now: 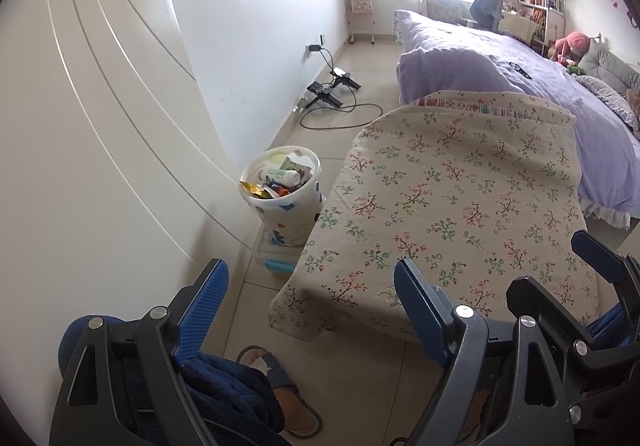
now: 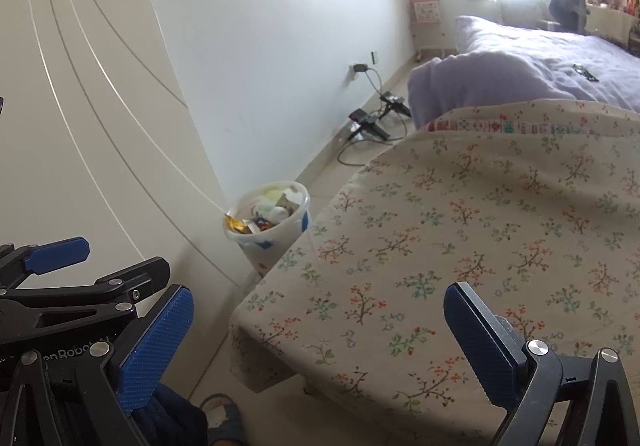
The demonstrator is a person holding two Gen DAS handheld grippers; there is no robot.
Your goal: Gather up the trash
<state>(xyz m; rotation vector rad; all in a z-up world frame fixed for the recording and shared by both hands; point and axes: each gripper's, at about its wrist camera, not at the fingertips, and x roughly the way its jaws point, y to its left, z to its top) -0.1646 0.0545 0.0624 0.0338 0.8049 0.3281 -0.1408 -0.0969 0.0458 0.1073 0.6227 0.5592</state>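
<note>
Both tongs gape wide and empty: left gripper (image 1: 308, 300), right gripper (image 2: 320, 334). Trash bin (image 1: 280, 192), already heaped, stands upright at frame centre-left, beyond the floral table (image 1: 460, 206), nearer the left gripper

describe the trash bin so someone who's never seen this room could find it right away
Find the table under the floral cloth at the foot of the purple bed. On the floor between its left edge and the white wall stands the trash bin: a small white bucket with colored shapes, heaped with wrappers.
</note>
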